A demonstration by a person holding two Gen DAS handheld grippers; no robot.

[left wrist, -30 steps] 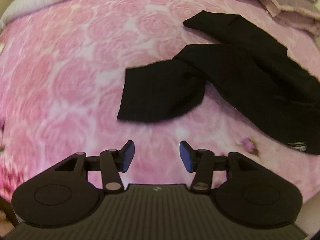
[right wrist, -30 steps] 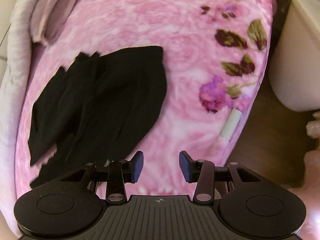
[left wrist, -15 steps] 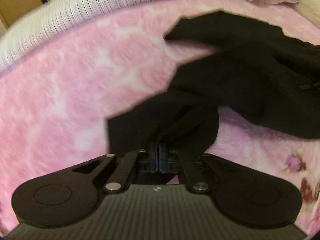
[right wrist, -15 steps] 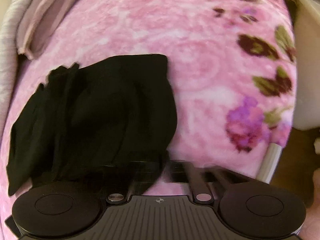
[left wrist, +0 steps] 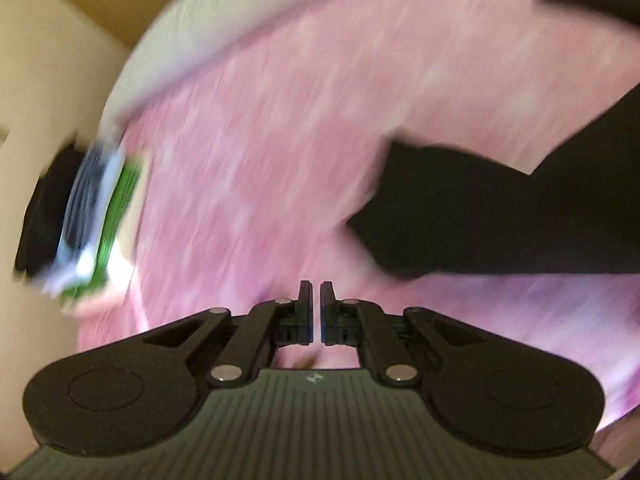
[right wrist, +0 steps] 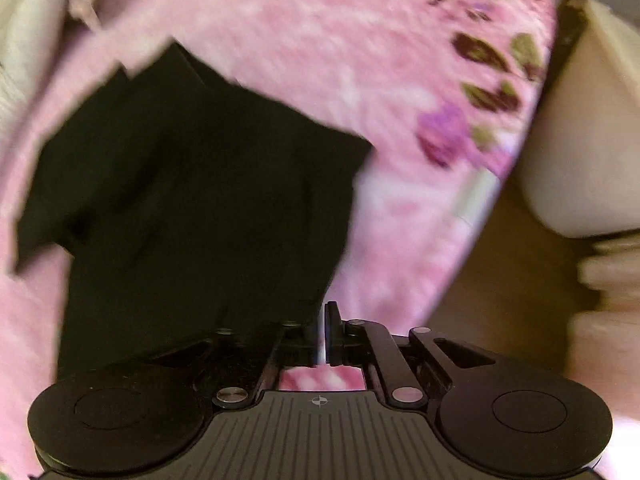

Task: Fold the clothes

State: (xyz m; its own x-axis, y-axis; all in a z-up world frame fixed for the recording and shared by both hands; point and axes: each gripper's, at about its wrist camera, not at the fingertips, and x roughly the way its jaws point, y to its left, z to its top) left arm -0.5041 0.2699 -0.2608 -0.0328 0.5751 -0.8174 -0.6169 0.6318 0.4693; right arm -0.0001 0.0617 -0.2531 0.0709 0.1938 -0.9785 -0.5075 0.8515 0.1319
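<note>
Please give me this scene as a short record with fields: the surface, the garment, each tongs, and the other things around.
surface: pink flowered blanket
garment: black garment, crumpled, not folded yet
left tongs: closed, nothing seen between them; the garment is off to their right
right tongs: closed on the garment's near edge
other: white container past the blanket's edge; green and white object, too blurred to identify
image quality: motion blur in both views

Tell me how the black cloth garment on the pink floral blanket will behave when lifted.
The black cloth garment looks thin and creased, so it will probably hang limp and sag. Its bunched layers may slide apart. The right gripper appears to pinch only an edge, so most would dangle.
</note>
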